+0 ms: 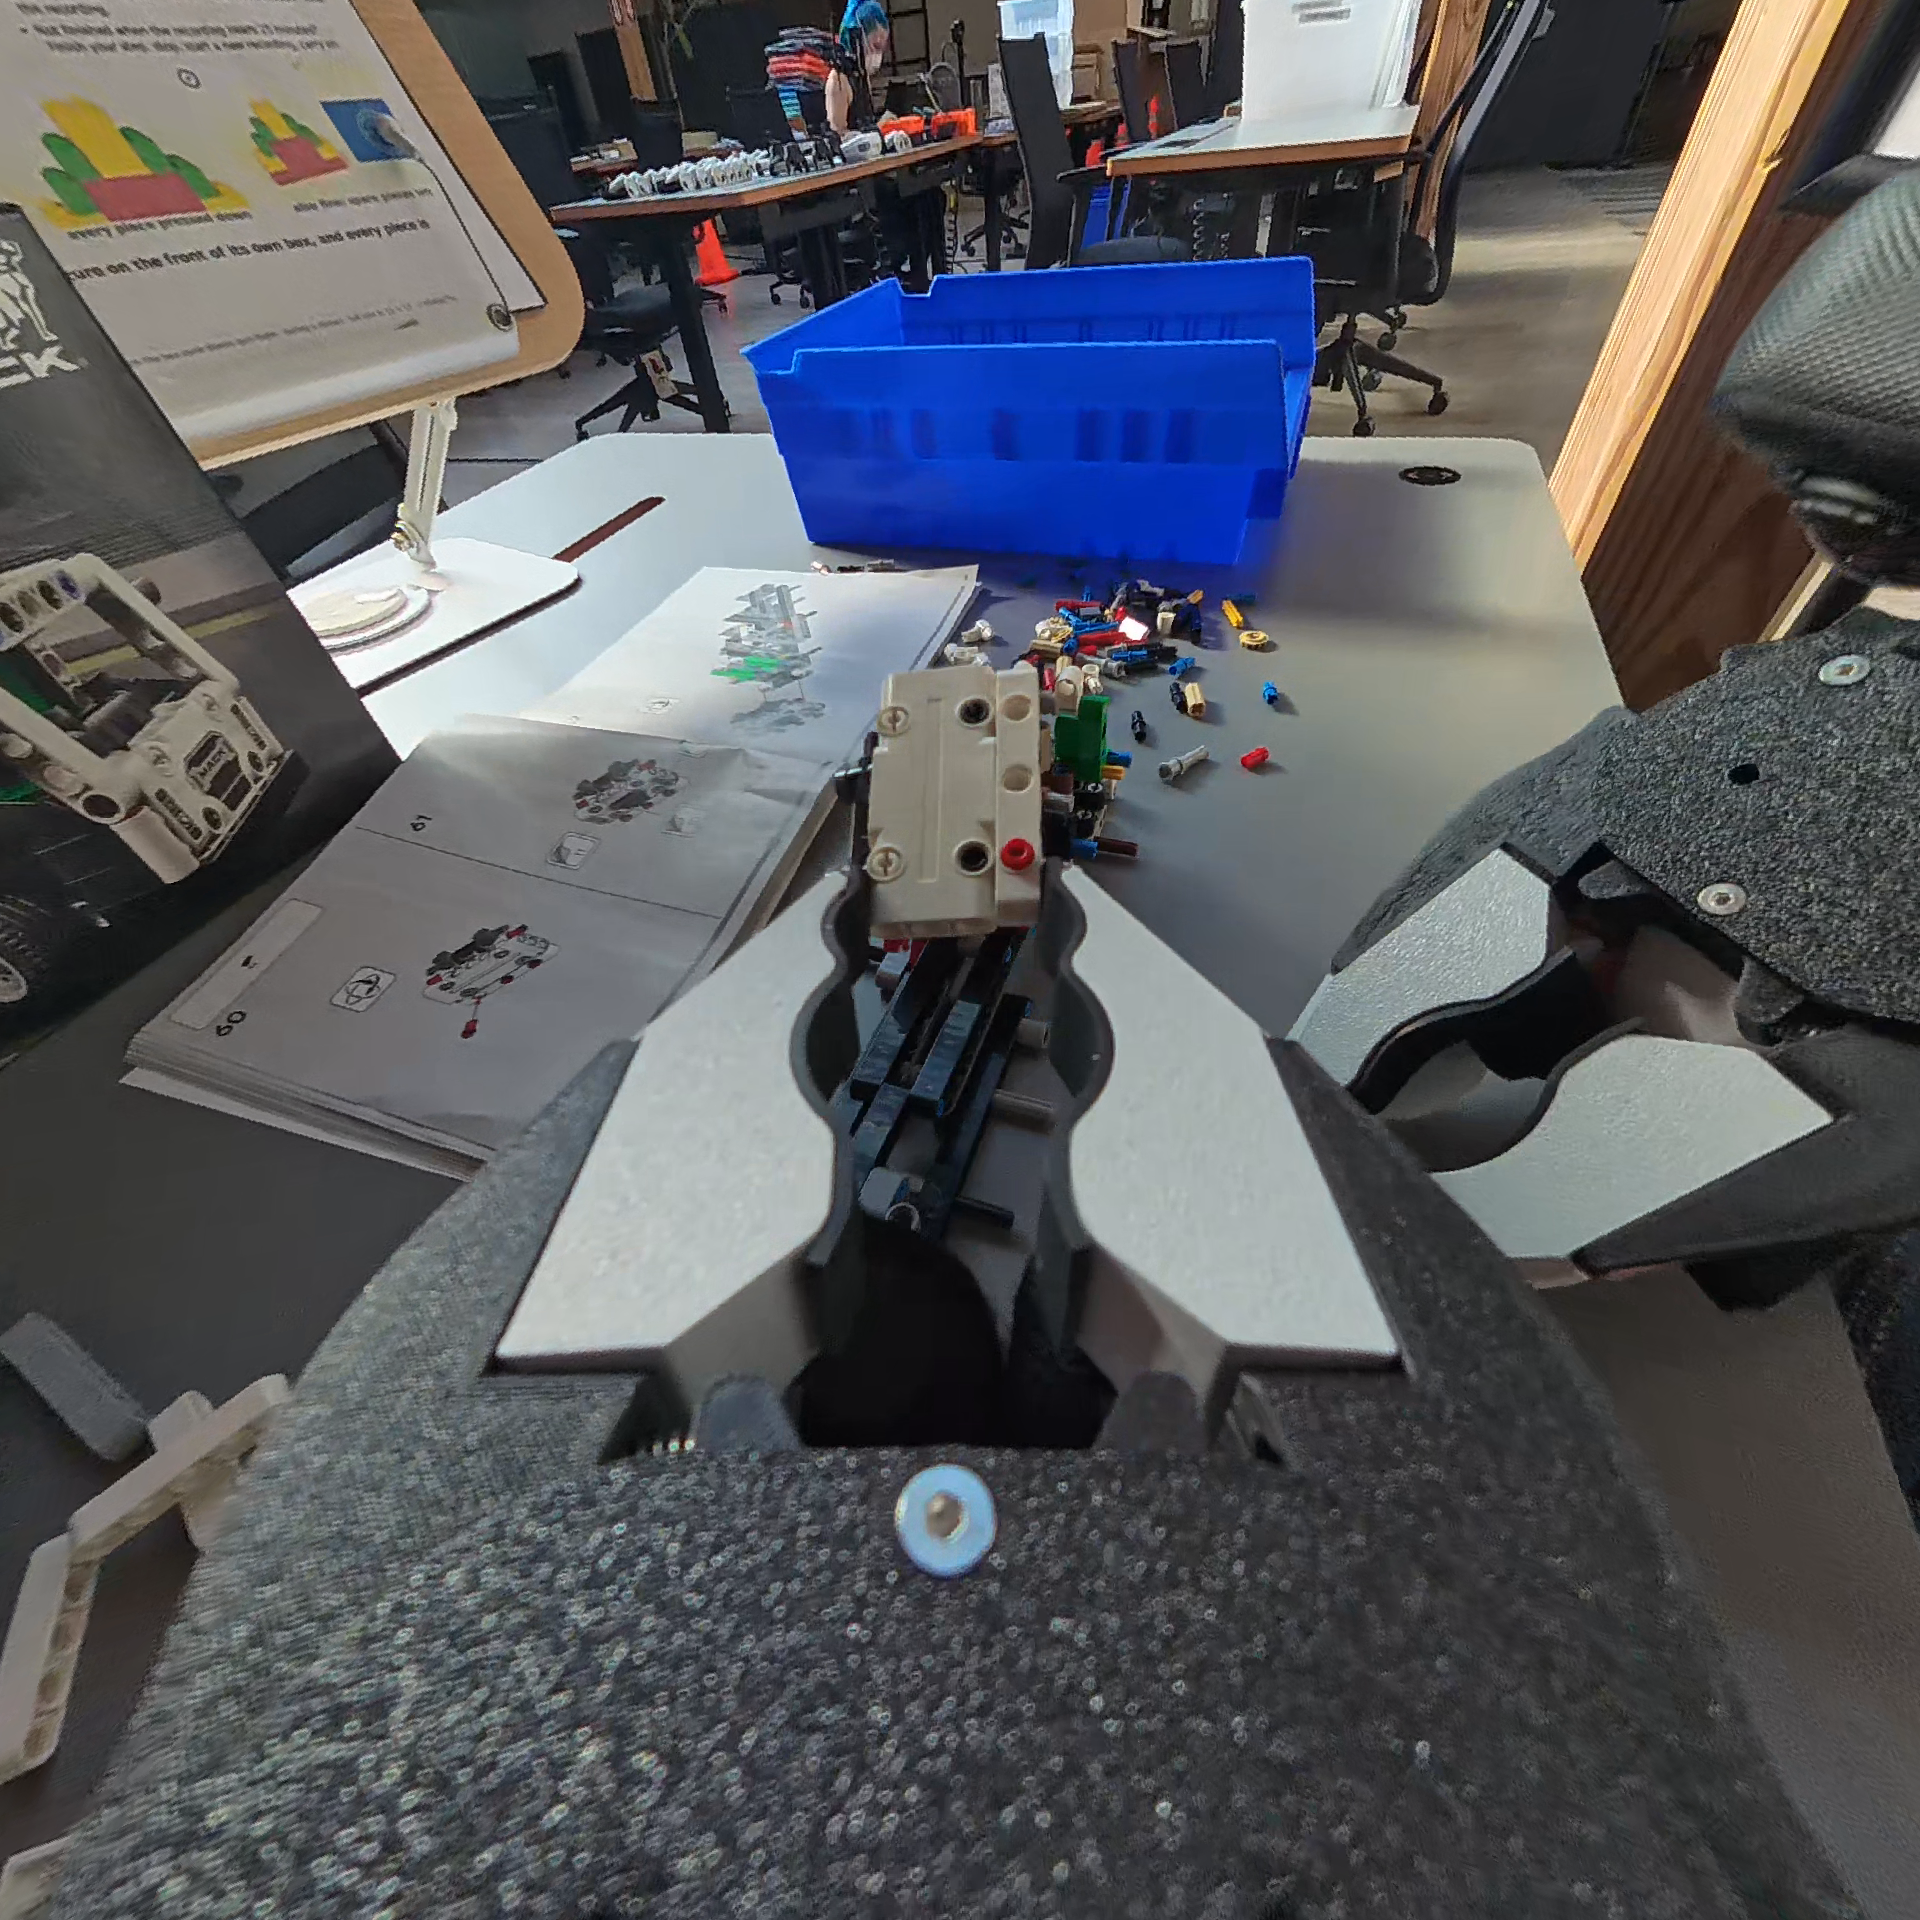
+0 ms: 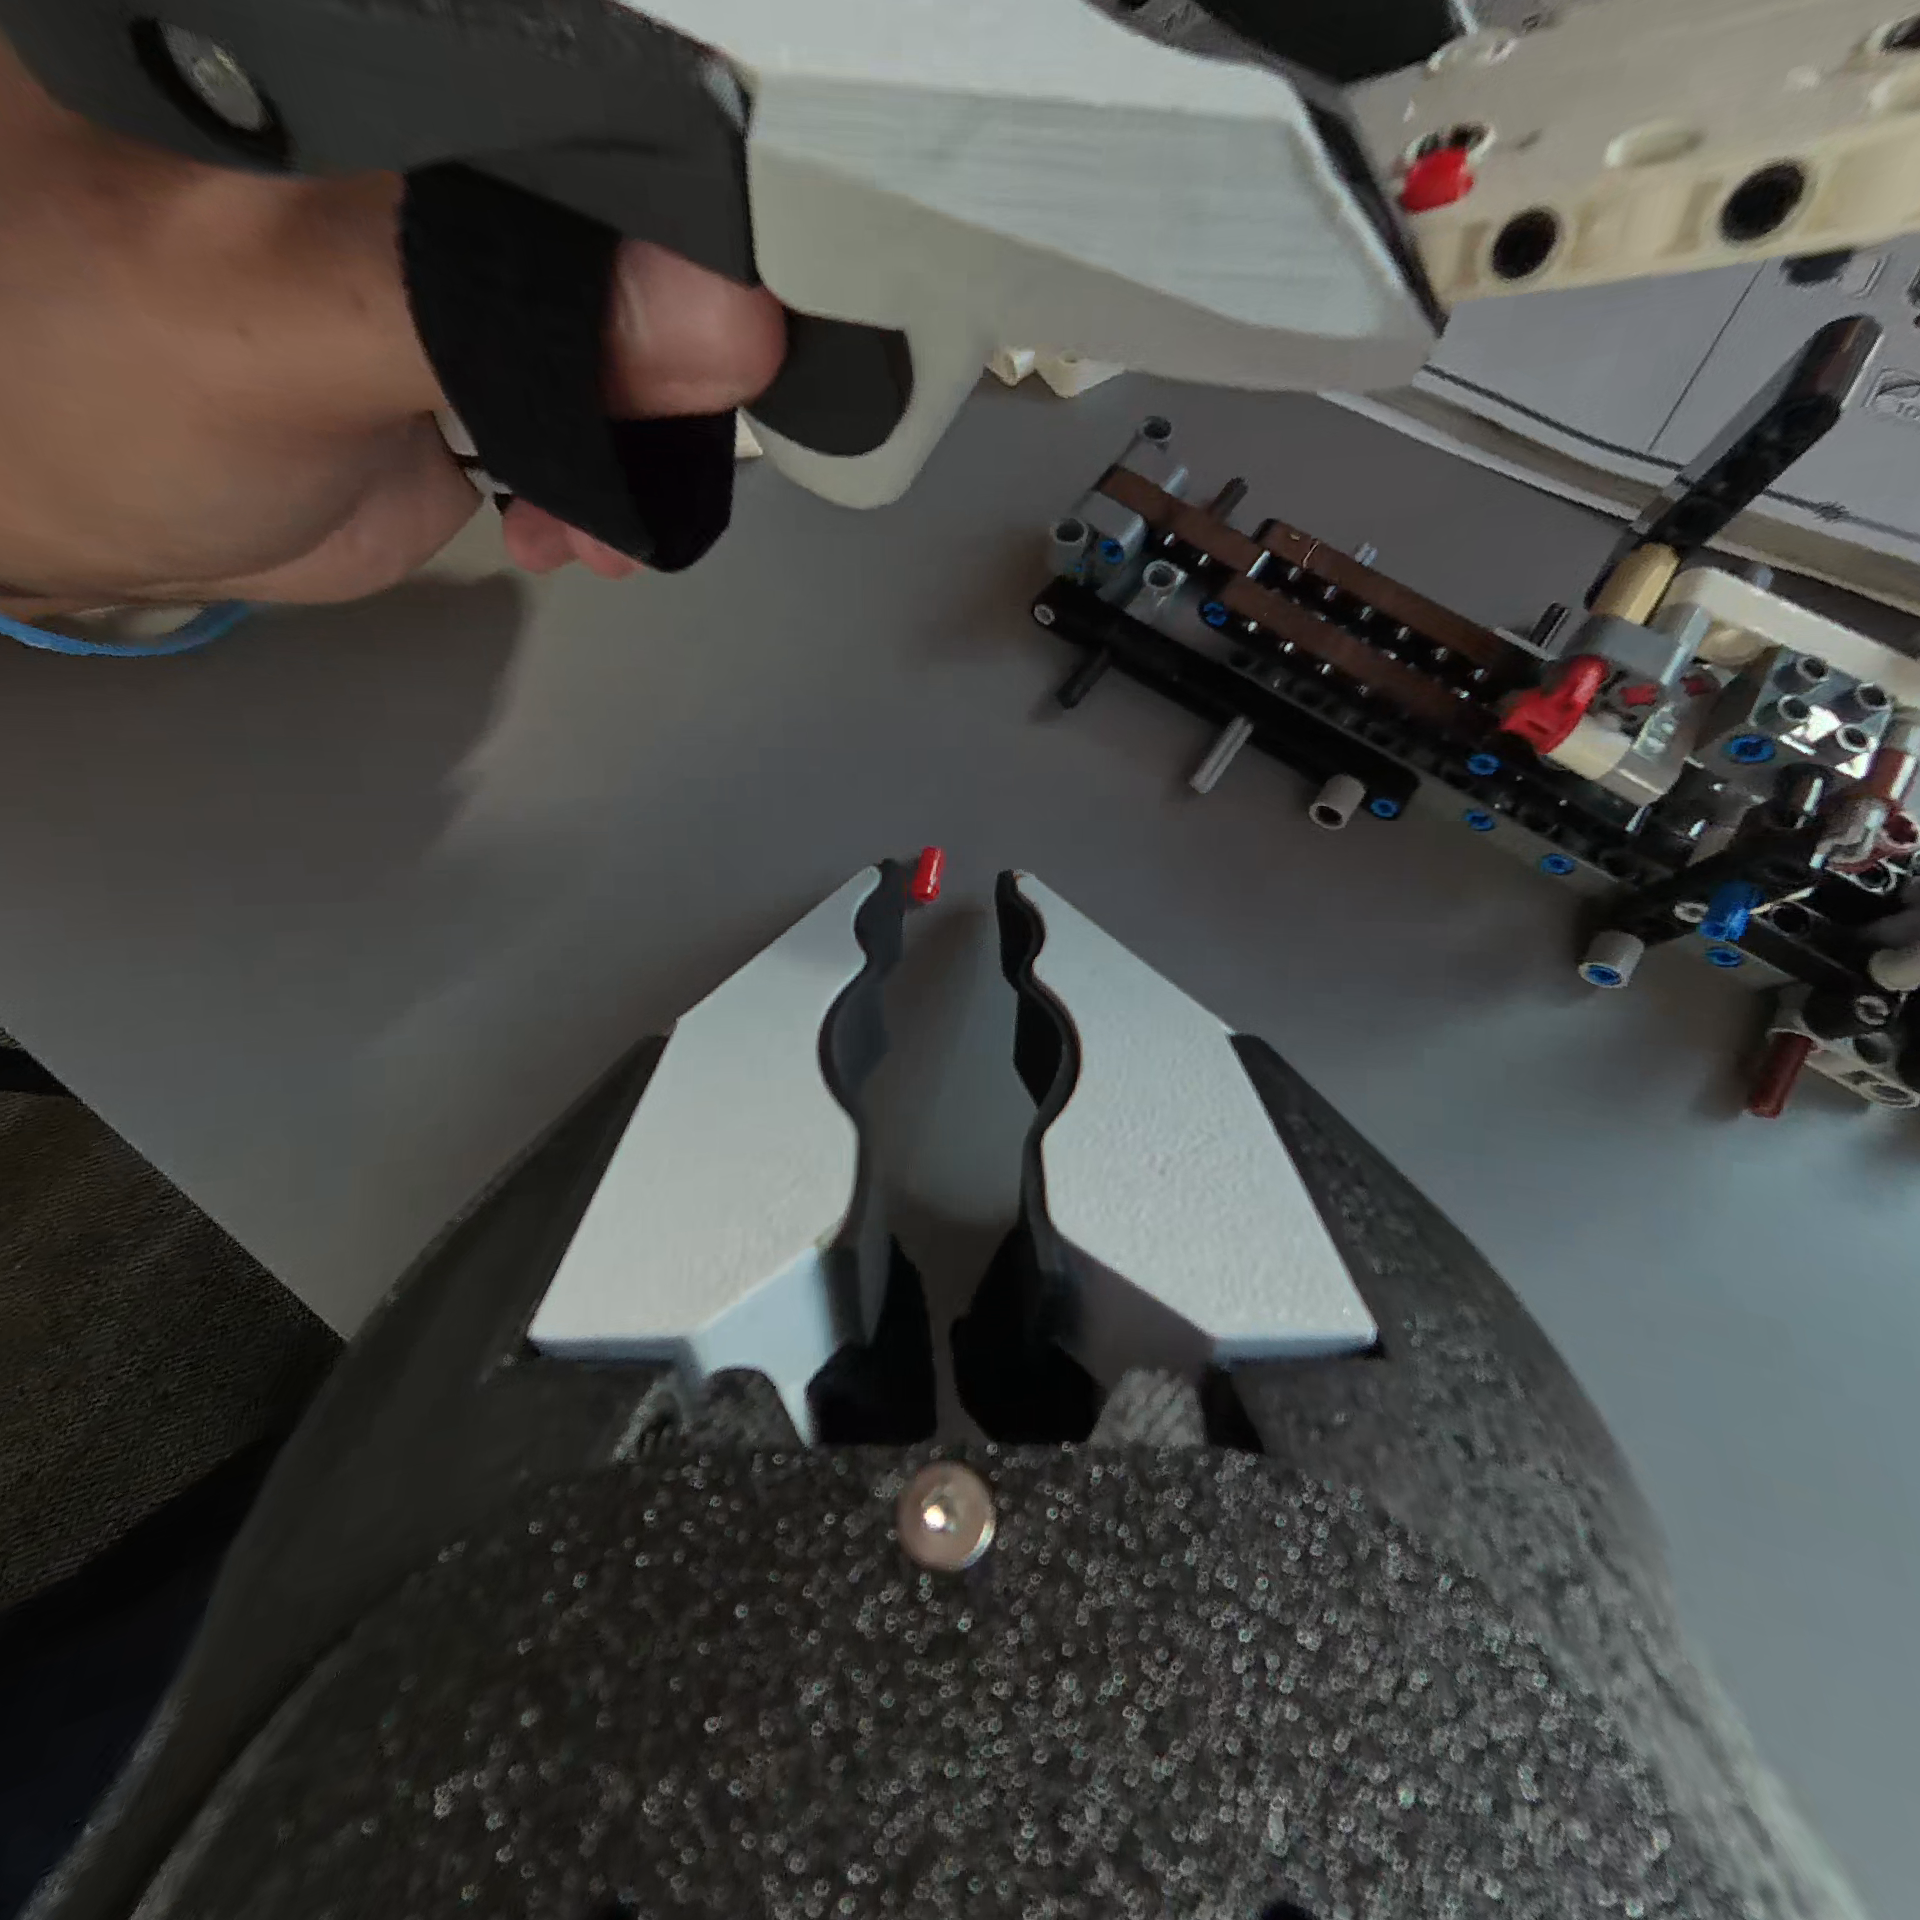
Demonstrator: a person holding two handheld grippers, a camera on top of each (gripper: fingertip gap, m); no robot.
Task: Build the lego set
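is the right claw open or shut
Open: the right claw shows a clear gap between its tips, with a small red pin by one tip, not clamped.

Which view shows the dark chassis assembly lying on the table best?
The right wrist view: the dark chassis assembly lies open on the grey table, beams and blue pins visible. In the left wrist view, only a foreshortened stretch shows between the left gripper's fingers, below the white block.

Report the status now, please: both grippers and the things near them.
Left gripper shut on white toy block, above dark brick frame. Right gripper open, low over grey table; small red peg touches one fingertip, unheld.
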